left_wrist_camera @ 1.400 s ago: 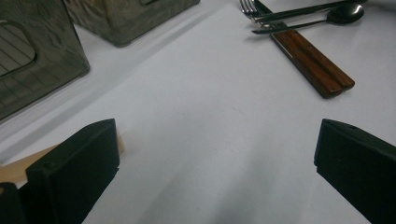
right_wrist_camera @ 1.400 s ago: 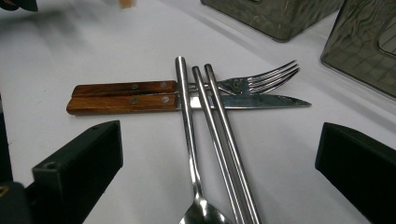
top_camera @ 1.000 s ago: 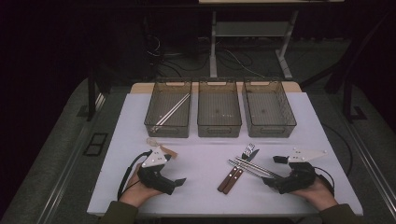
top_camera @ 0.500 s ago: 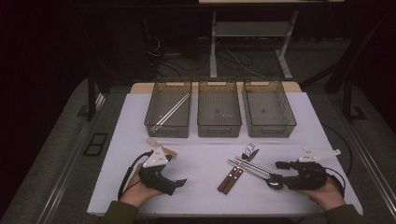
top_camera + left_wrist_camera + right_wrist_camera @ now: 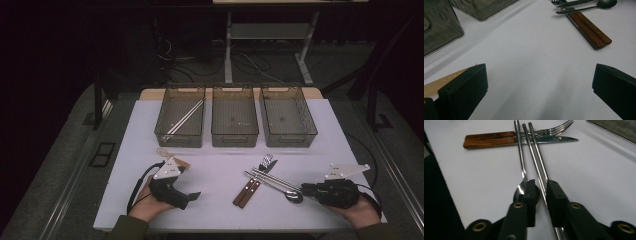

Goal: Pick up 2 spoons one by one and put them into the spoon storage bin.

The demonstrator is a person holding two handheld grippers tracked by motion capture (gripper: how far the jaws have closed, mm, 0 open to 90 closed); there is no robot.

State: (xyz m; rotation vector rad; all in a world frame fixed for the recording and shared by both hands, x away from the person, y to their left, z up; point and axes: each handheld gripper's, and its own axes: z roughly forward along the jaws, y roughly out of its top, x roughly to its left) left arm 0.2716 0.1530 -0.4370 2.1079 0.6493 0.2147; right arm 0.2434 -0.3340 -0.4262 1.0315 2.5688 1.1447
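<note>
The right hand-held gripper (image 5: pixel 541 191) is clamped on the metal chopsticks (image 5: pixel 536 157); the spoon (image 5: pixel 522 173) lies just beside.

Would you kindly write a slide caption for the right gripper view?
Right gripper closes its jaws around metal chopsticks beside a spoon, with wooden-handled fork and knife beyond.

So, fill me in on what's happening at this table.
A person is sorting cutlery with a claw in each hand. The right claw has its jaws nearly shut around a pair of metal chopsticks that lie beside a spoon and across a wooden-handled knife and fork. The left claw rests open on the white table. Of the three bins, the left bin already holds chopsticks.
</note>
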